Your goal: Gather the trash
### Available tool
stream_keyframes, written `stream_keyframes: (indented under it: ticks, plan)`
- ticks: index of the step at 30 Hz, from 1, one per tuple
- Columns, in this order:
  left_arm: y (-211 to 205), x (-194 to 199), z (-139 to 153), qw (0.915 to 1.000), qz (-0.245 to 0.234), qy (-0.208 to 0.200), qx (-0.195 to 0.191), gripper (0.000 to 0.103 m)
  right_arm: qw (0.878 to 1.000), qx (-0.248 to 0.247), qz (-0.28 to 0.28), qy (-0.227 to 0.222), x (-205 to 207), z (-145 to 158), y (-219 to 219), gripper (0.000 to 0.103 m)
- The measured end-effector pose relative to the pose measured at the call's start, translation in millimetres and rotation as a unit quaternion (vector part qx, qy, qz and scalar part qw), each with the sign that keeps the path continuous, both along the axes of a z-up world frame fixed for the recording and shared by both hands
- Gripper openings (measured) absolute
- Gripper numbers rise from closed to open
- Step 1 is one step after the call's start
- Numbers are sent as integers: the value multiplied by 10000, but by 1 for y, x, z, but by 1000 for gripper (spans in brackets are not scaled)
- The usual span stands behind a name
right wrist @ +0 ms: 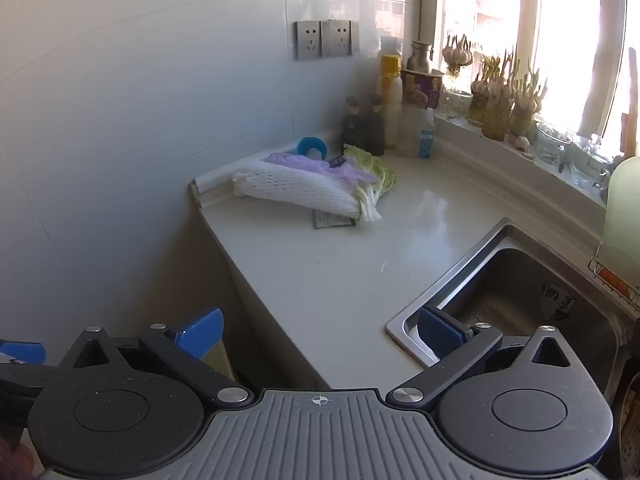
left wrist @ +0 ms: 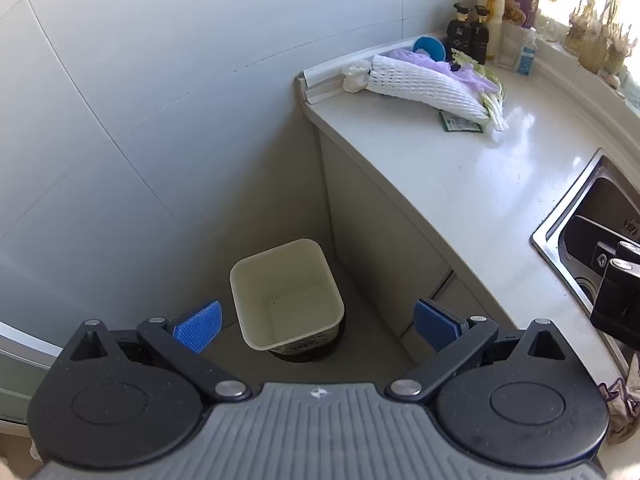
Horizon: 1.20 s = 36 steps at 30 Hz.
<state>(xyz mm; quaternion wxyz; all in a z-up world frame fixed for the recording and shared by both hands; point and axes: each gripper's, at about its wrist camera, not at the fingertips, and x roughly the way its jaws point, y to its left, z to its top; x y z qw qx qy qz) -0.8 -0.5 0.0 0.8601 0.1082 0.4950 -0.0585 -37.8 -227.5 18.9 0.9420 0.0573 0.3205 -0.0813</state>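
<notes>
Left wrist view: left gripper (left wrist: pixel 316 326) jaws wide apart over the empty bin (left wrist: pixel 286 294). Right wrist view: right gripper (right wrist: pixel 318 330) jaws apart too, trash pile (right wrist: pixel 312 188) well beyond the sink (right wrist: pixel 516 300). Foam netting could snag and drag everything off the surface (right wrist: pixel 320 276).

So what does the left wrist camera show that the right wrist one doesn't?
Only the left wrist view shows the bin on the floor beside the cabinet, with nothing visible inside, framed by the open left gripper.

Only the right wrist view shows the wall sockets, the window and the sink's inside, past the open right gripper.

Both show the counter, the foam net, the cabbage and the bottles.
</notes>
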Motion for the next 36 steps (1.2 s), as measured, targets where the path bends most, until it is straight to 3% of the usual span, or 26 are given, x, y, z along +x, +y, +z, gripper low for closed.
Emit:
stream_keyframes:
  ticks: [11, 36]
  plan:
    - [-4, -2, 13, 10000, -52, -29, -15, 102, 10000, 23, -23, -33, 4, 3, 0, 103]
    - [0, 1, 7, 9999, -11, 21, -163, 102, 9999, 57, -86, -45, 4, 1, 3, 103]
